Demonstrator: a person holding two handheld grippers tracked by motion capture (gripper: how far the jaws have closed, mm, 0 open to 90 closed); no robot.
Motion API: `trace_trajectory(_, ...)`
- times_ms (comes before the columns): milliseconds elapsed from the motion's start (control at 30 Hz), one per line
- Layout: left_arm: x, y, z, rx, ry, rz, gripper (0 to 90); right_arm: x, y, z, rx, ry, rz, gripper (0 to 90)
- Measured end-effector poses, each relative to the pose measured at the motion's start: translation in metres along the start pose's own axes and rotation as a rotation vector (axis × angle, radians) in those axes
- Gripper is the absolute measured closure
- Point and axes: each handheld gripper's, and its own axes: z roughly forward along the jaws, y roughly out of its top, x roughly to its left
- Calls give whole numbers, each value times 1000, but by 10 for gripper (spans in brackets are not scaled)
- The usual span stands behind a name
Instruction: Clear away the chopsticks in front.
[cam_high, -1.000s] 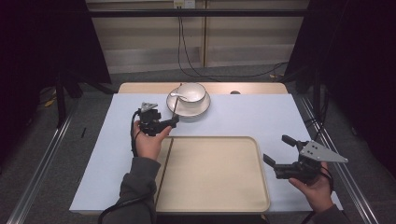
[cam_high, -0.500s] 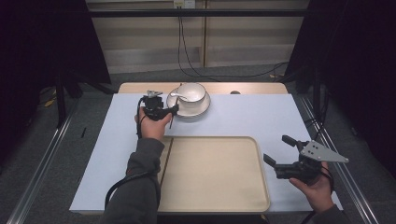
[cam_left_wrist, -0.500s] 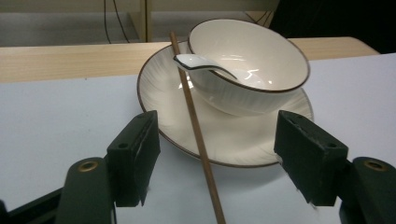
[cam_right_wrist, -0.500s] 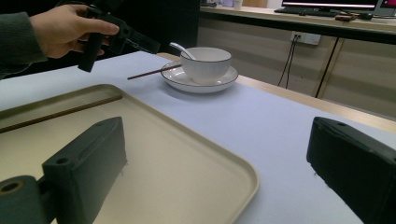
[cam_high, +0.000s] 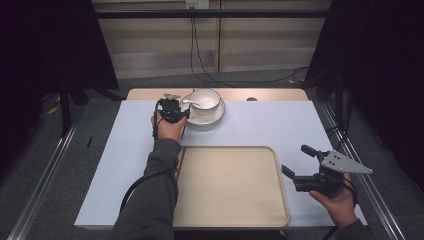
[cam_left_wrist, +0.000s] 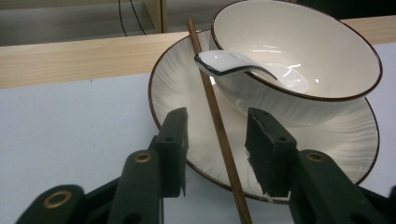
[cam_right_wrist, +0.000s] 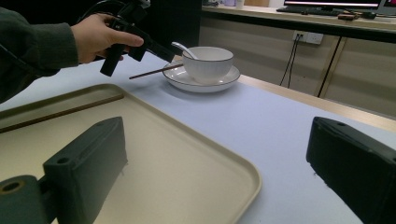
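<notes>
Counter (cam_high: 270, 127): left hand-held gripper (cam_left_wrist: 217, 140) has moved up to the plate (cam_left_wrist: 187, 84), jaws open astride chopstick (cam_left_wrist: 219, 130); right hand-held gripper (cam_high: 300, 165) unchanged, wide.

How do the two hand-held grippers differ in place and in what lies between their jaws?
The left hand-held gripper is at the plate, jaws open either side of a chopstick. The right hand-held gripper sits beside the tray, jaws open with nothing between them. Both are open.

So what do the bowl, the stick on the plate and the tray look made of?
Bowl: glazed ceramic, by its glossy white surface, highlights and dark rim. Stick: probably wood or bamboo, brown and matte. Tray: likely plastic, plain beige, smooth with a moulded lip.
</notes>
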Motion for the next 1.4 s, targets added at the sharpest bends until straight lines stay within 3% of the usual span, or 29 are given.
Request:
trace_trajectory(33,0,0,3,15,13,20,623,0,0,0,4,3,-3,44)
trace_trajectory(300,-2,-1,14,30,11,5,678,1,0,1,10,1,0,44)
trace_trajectory(433,-4,-1,19,74,26,24,697,0,0,0,7,8,1,44)
trace_trajectory(533,-6,0,23,100,51,2,743,0,0,0,8,7,5,44)
trace_trajectory(600,-6,0,23,112,56,7,788,1,0,0,7,9,6,44)
trace_trajectory(700,-8,3,22,138,77,-39,844,0,0,0,5,13,1,44)
trace_trajectory(733,-8,3,20,145,86,-24,848,0,0,0,6,13,1,44)
trace_trajectory(800,-9,4,16,138,91,-56,851,0,-1,0,8,11,2,44)
trace_trajectory(900,-9,5,10,147,101,-68,852,0,-1,0,9,12,2,44)
trace_trajectory(967,-9,4,-2,144,106,-124,852,0,0,0,7,11,-1,44)
trace_trajectory(1033,-8,3,-6,144,106,-138,853,0,0,0,7,12,-1,44)
trace_trajectory(1133,-5,-3,-21,157,100,-206,853,1,0,0,6,7,4,44)
trace_trajectory(1200,-3,-8,-29,158,97,-199,853,1,0,0,7,8,2,44)
trace_trajectory(1333,0,-23,-50,119,72,-232,853,1,0,0,9,8,-5,44)
trace_trajectory(1400,0,-25,-54,114,73,-229,853,1,0,1,10,9,-5,44)
